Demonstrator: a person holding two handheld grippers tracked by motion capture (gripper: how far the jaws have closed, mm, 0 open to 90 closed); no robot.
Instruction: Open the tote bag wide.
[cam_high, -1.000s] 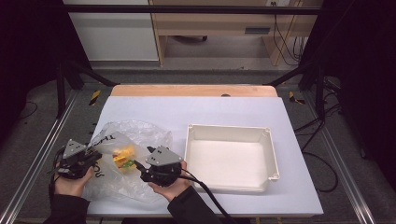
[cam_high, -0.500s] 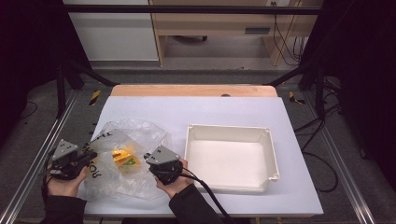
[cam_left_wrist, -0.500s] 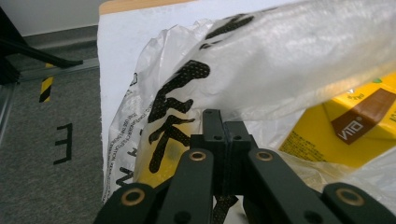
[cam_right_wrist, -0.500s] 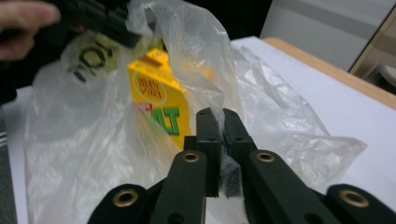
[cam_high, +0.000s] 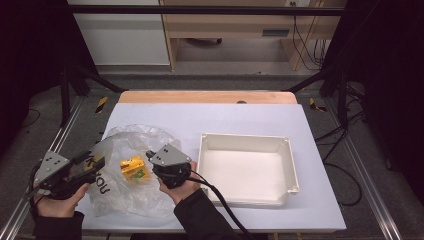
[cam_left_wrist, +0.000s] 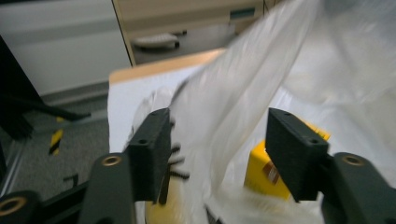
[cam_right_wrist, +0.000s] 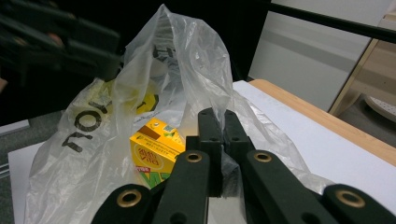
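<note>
While pinched by right hand-held gripper (cam_right_wrist: 218, 123), plastic bag (cam_right_wrist: 154, 74)

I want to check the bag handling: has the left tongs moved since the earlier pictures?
Yes. In the high view the left tongs now sit farther toward the table's left edge and a little nearer the person; their jaws have just opened around the plastic bag.
</note>
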